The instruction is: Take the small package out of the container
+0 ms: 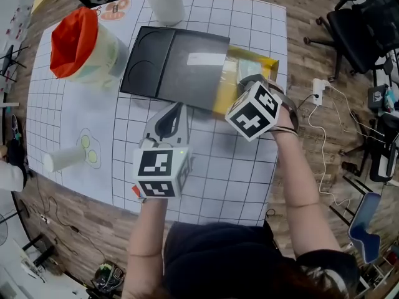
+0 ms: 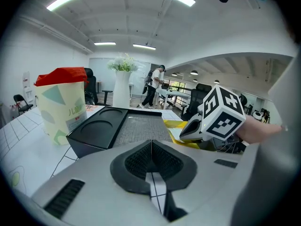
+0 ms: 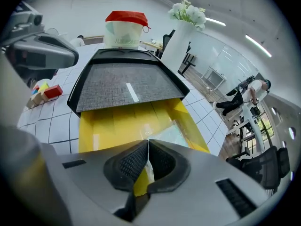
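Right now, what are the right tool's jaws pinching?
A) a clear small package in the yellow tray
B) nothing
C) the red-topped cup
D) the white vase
A: the right gripper has its jaws shut on an edge of the clear package, which lies in the yellow tray.

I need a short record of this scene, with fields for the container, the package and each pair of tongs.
container: black sleeve with its yellow drawer slid out
package: clear packet lying in the drawer, not yet out
right tongs: shut on the near edge of the packet
left tongs: shut with nothing between them, over the gridded mat in front of the sleeve
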`<state>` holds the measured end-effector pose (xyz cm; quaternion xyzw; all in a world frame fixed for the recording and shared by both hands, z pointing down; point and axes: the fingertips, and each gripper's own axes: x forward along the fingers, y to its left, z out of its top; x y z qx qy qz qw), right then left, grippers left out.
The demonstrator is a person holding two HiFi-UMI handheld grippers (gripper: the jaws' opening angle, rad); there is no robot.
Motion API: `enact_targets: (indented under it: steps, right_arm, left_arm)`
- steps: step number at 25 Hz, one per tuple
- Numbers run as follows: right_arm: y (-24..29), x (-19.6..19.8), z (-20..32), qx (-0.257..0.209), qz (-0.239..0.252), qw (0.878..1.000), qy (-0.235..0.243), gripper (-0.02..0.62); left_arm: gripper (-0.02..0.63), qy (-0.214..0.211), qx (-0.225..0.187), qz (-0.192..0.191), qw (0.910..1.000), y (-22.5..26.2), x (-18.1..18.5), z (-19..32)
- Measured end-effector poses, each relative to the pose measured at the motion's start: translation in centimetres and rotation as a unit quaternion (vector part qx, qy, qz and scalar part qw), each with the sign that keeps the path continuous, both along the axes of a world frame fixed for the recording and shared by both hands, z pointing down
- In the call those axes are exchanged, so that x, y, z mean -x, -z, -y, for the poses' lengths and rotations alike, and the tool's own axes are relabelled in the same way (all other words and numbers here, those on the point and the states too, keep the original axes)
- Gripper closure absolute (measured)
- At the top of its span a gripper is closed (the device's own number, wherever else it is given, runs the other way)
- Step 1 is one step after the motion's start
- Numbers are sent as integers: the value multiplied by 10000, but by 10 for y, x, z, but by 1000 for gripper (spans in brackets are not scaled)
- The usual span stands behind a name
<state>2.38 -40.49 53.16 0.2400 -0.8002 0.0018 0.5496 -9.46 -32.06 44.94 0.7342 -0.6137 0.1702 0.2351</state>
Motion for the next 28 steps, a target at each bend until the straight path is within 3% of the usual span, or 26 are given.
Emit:
enact_targets:
  steps: [7,18,28]
  right_arm:
    - [21,-6,-3,-385,351,9986,-77,577]
    - [106,-4,-47,-1490,839,9844,-404,578]
    - [154,9,-119,-1755,1308,9734,-674,578]
  left_arm:
    - [578,171,-200,24,9997,17,6,-13]
    - [578,47,-767,-367,9964,60,18,-50]
    - [578,246,-1052,-555,9926,97,62,-114]
